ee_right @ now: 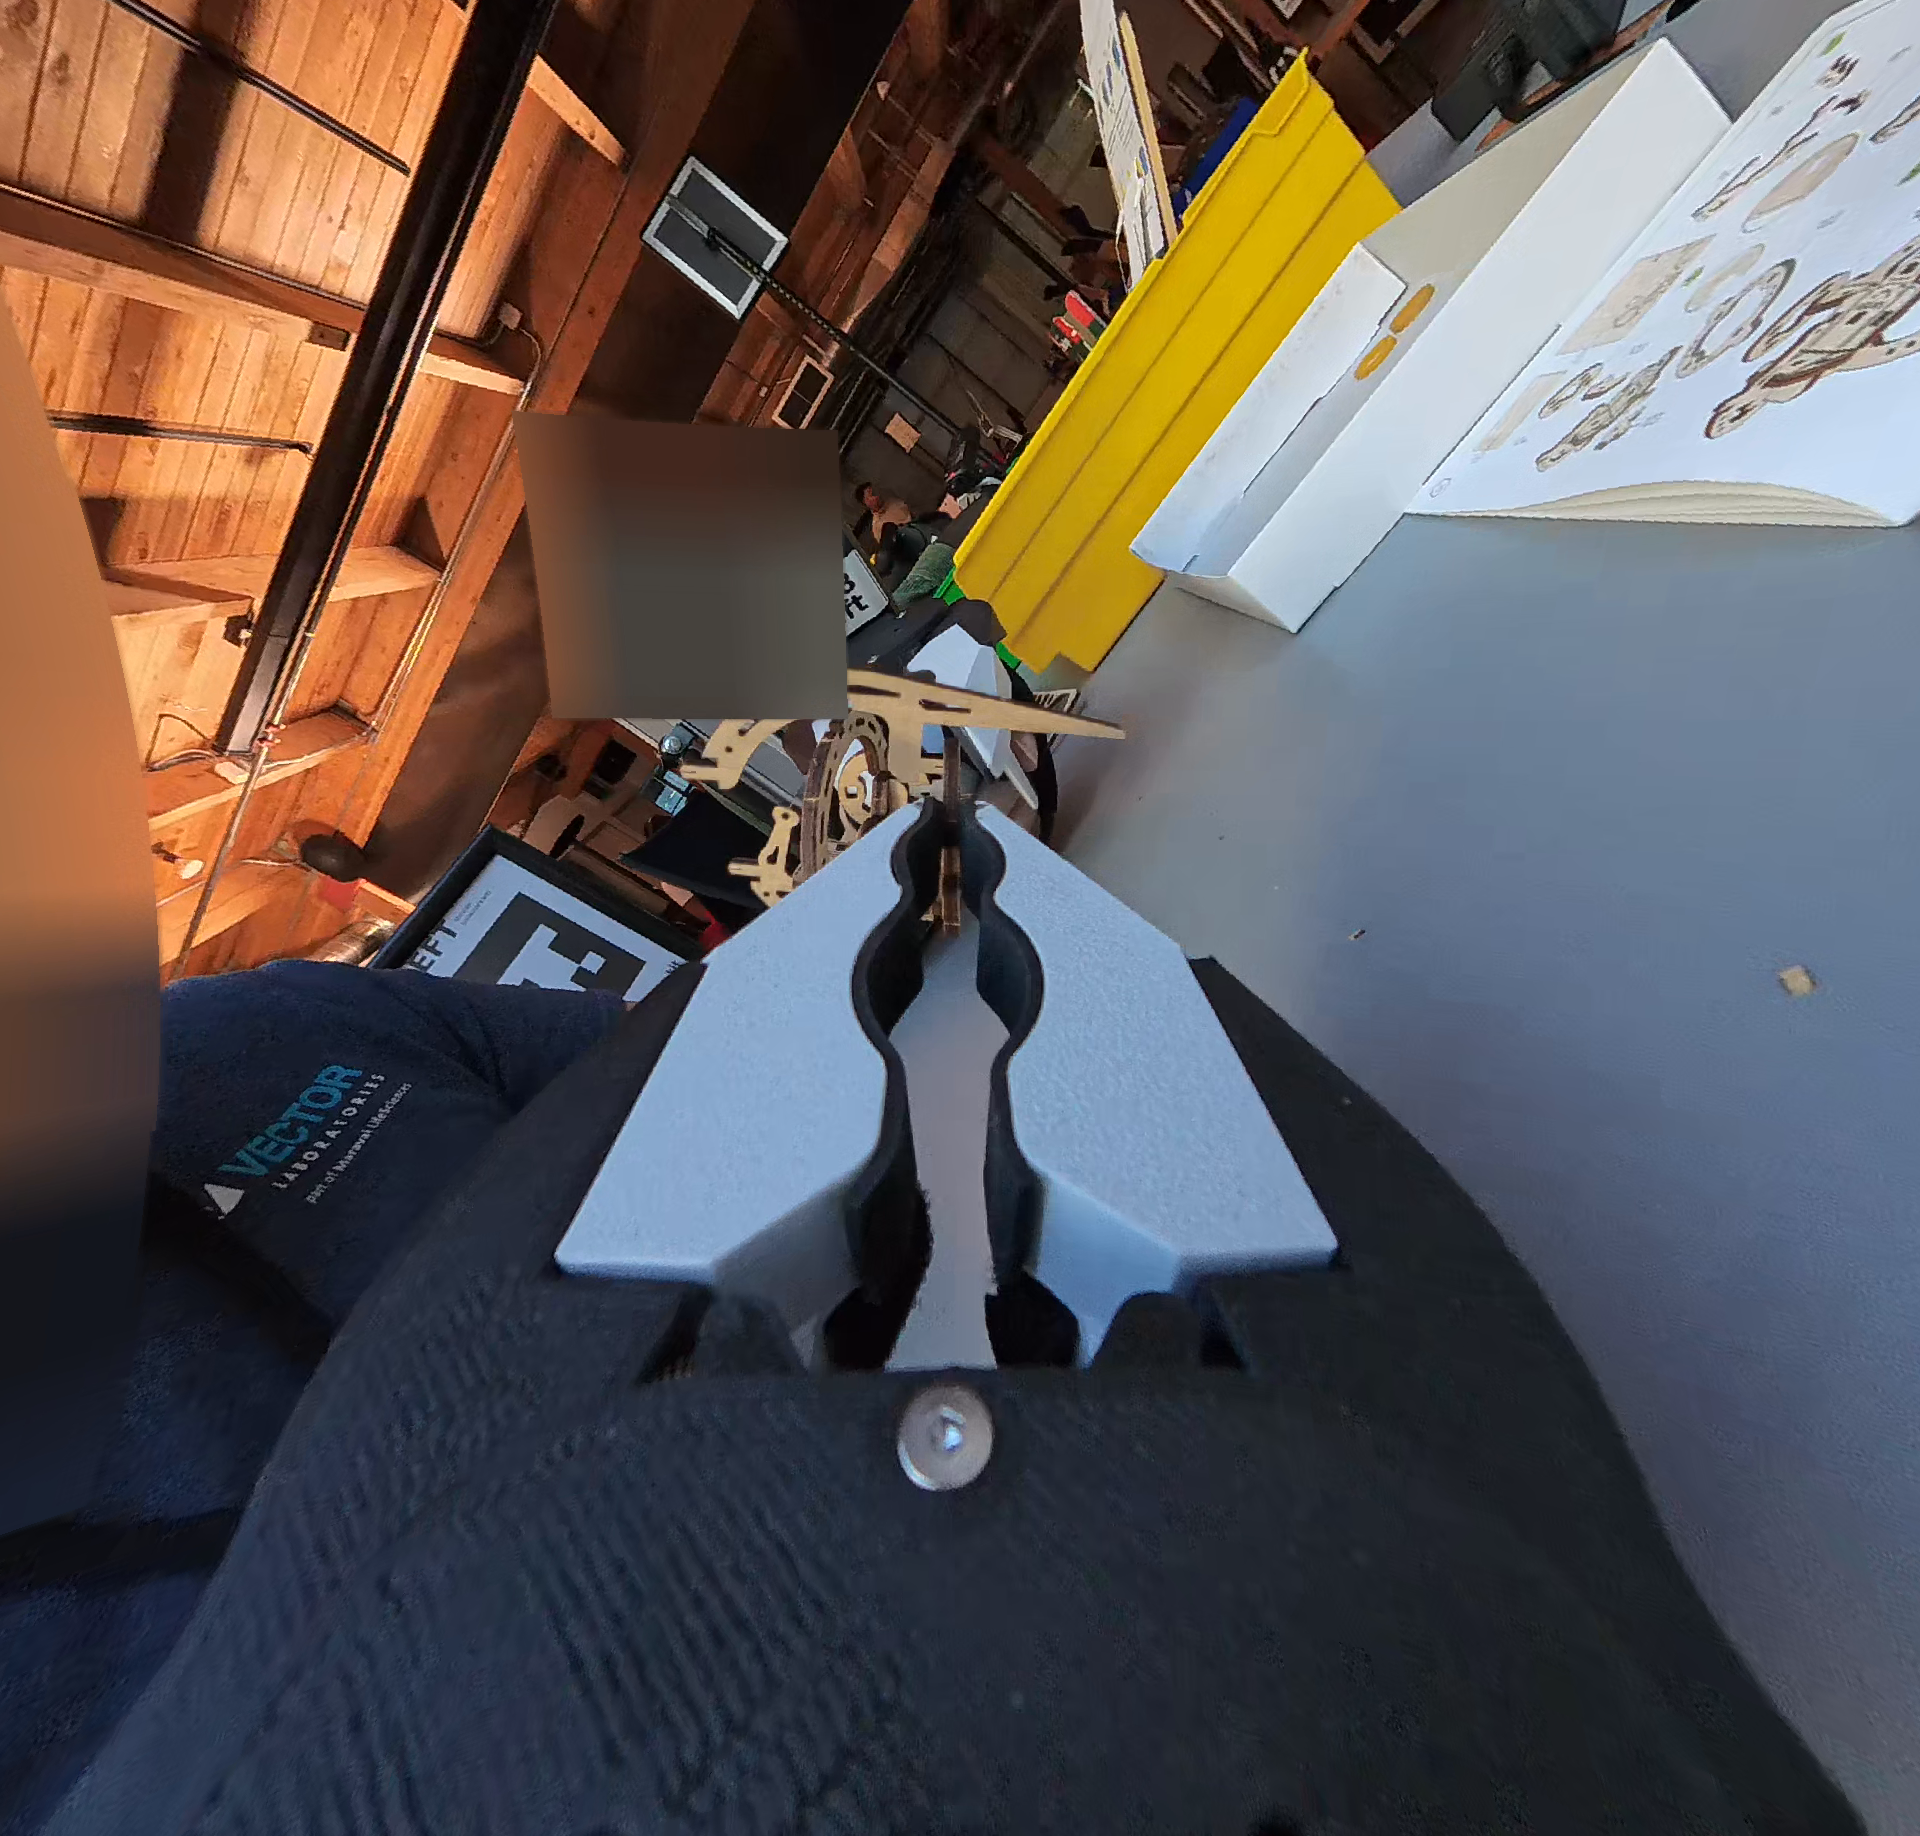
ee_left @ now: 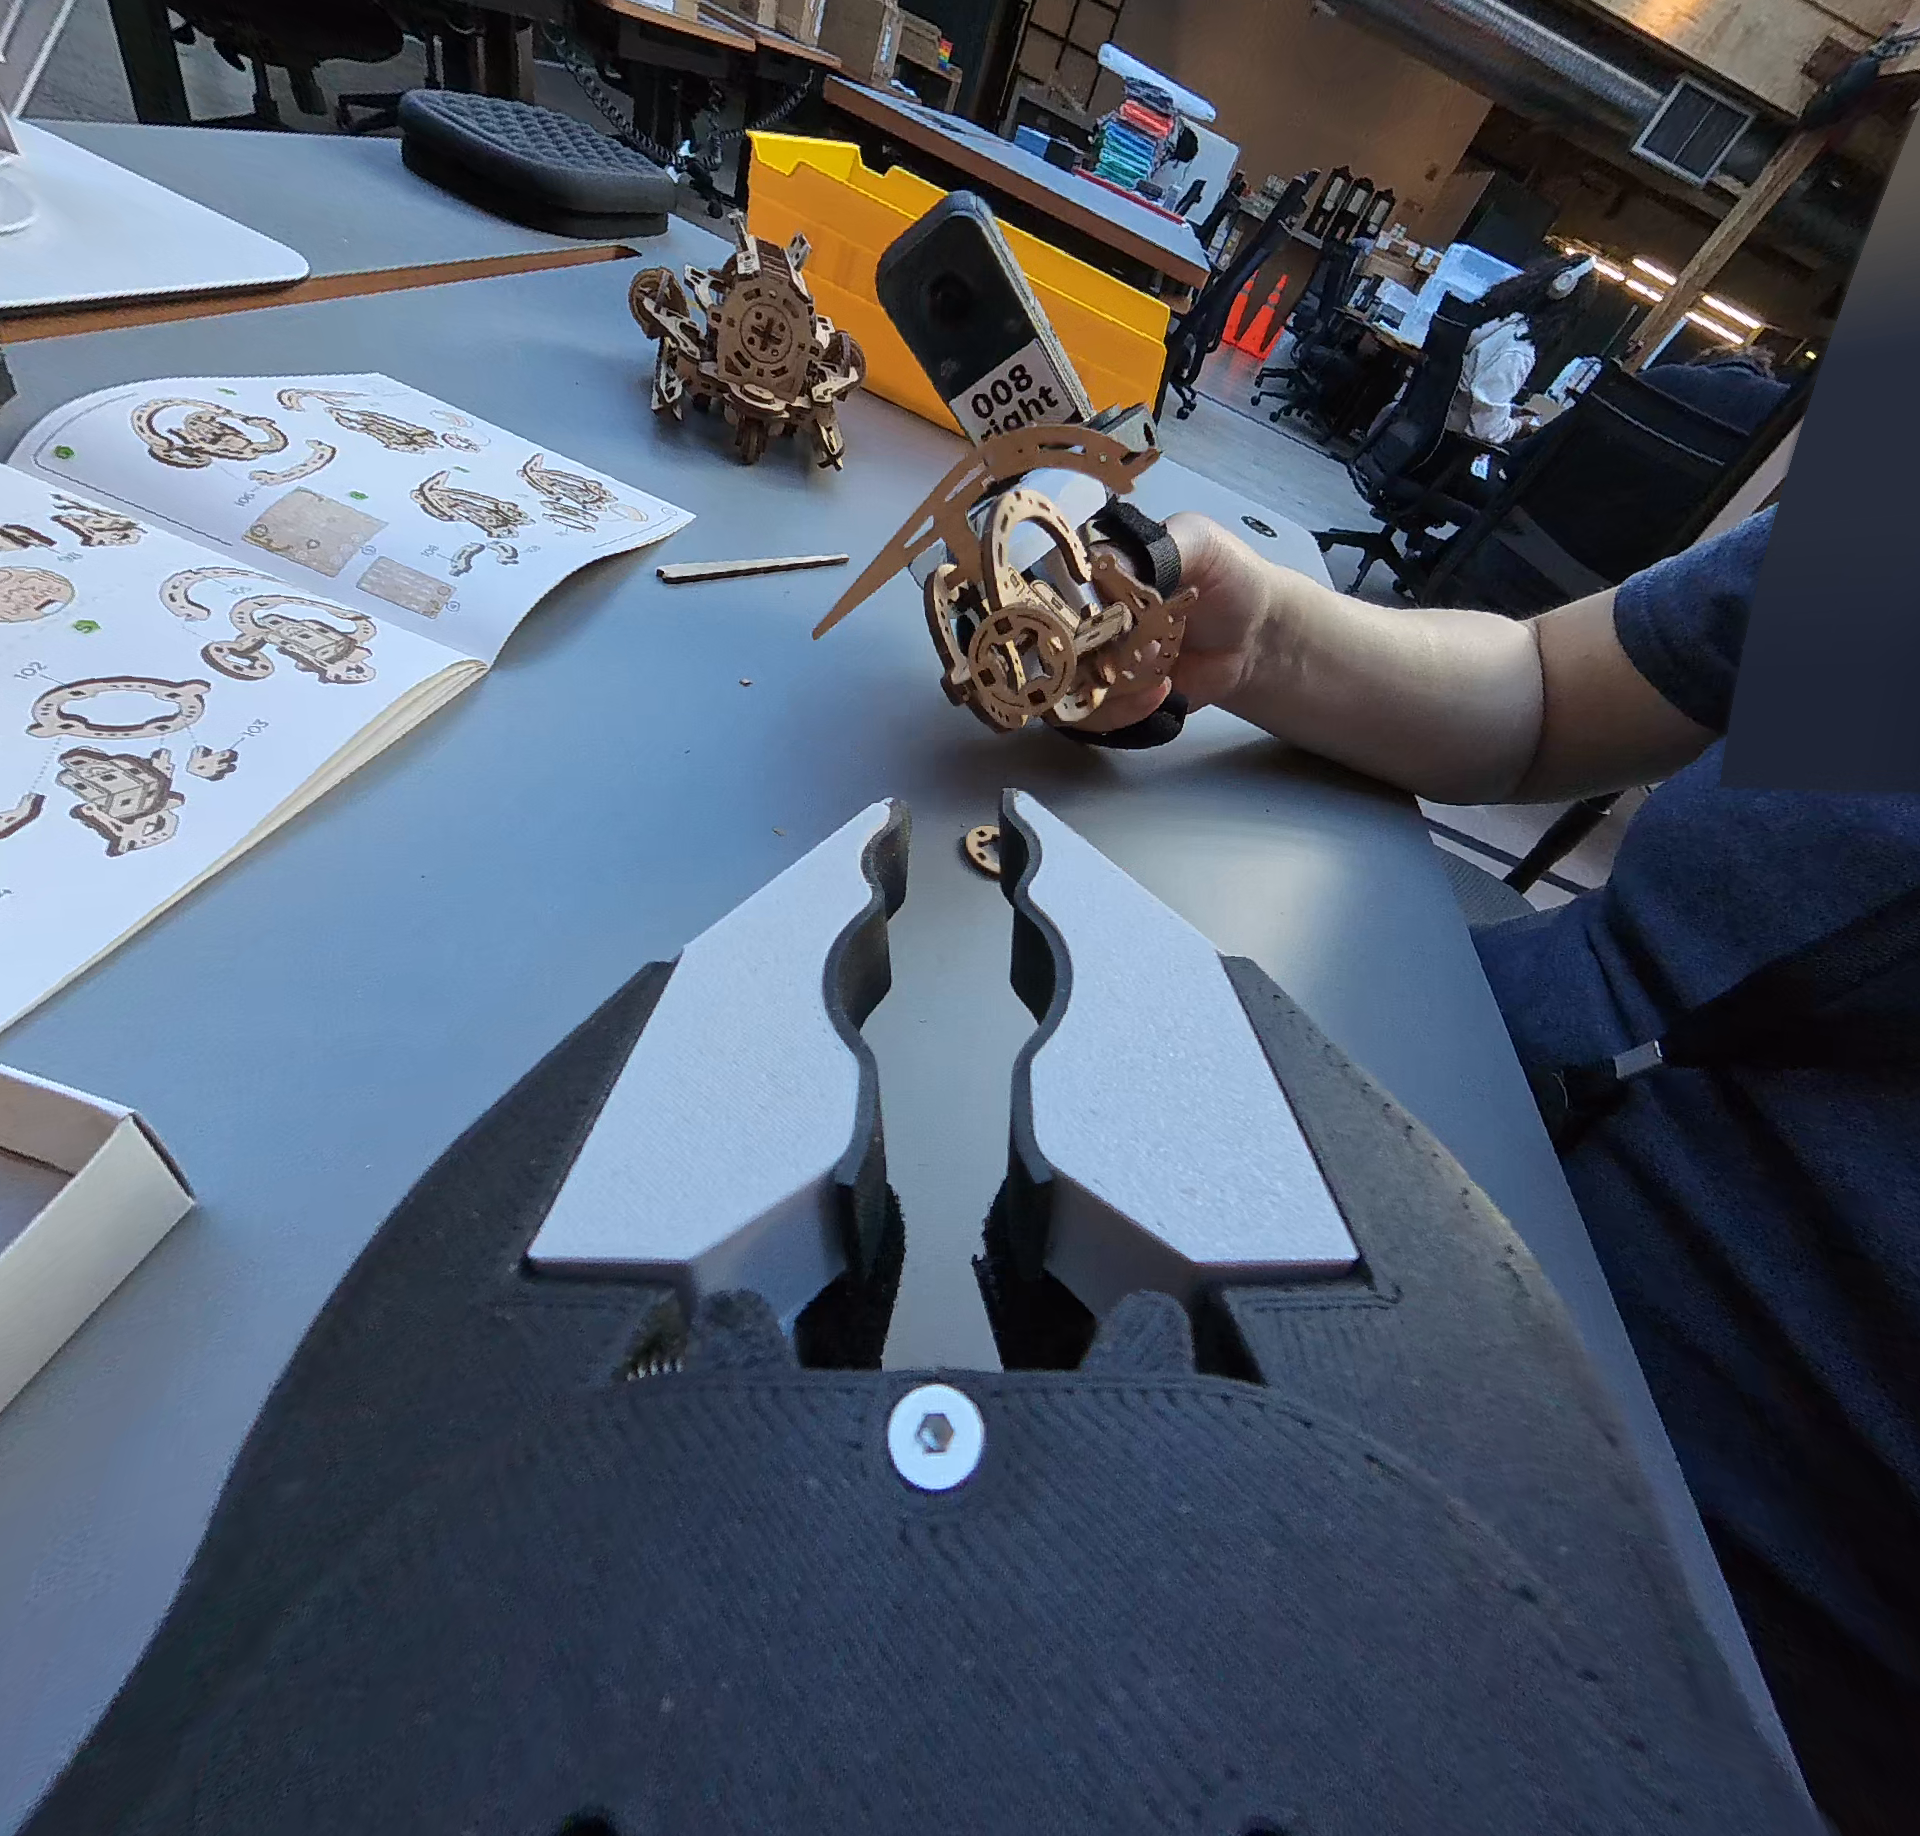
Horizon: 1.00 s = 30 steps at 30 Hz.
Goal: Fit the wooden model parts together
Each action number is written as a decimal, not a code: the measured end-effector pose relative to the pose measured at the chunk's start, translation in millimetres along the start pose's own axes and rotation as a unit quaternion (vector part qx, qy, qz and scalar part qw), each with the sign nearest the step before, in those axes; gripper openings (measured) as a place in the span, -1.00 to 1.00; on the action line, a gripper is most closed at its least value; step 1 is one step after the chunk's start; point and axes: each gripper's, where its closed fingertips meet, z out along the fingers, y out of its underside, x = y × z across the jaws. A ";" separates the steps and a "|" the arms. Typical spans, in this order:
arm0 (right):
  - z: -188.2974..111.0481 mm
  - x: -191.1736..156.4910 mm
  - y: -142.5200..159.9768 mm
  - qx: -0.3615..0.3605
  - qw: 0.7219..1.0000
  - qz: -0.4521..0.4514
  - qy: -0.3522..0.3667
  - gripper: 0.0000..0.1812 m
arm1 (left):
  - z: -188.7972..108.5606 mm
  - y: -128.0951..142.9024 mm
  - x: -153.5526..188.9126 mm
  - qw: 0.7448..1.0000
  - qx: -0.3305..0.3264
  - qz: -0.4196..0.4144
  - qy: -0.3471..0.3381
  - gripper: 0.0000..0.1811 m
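Though clamped edge-on in the right gripper [ee_right: 948,851], looks light, thin, brittle: wooden sub-assembly [ee_left: 1039,623]. Best held by the stout ring, never the slender spike. Left gripper [ee_left: 951,830]: fingers slightly parted, holding nothing.

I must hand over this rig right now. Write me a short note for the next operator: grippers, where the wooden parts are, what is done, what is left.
Left gripper: open, holds nothing, low over the grey table, with a small wooden disc lying just past its tips.
Right gripper: shut on the wooden sub-assembly, held above the table.
Assembled wooden model stands near the yellow bin; a loose wooden strip lies beside the open instruction booklet.
Done: the sub-assembly and main model are each built up.
Left: probably fitting the sub-assembly and loose pieces.
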 end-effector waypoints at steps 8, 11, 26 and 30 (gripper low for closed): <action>7.4 9.3 17.2 -0.052 0.997 -0.045 0.032 -0.99 | 3.3 3.2 2.8 1.000 -0.006 -0.003 0.008 -0.81; 9.7 6.5 21.5 -0.063 0.997 -0.037 0.021 -0.99 | 3.4 2.7 5.6 1.000 -0.004 -0.003 0.017 -0.81; 13.0 1.2 24.3 -0.075 0.993 -0.089 0.028 -0.99 | 4.0 -5.4 21.1 0.998 0.021 0.016 0.051 -0.77; 15.7 1.4 28.8 -0.098 0.976 -0.183 0.068 -0.98 | 6.5 -1.9 20.6 0.998 0.007 0.048 0.032 -0.79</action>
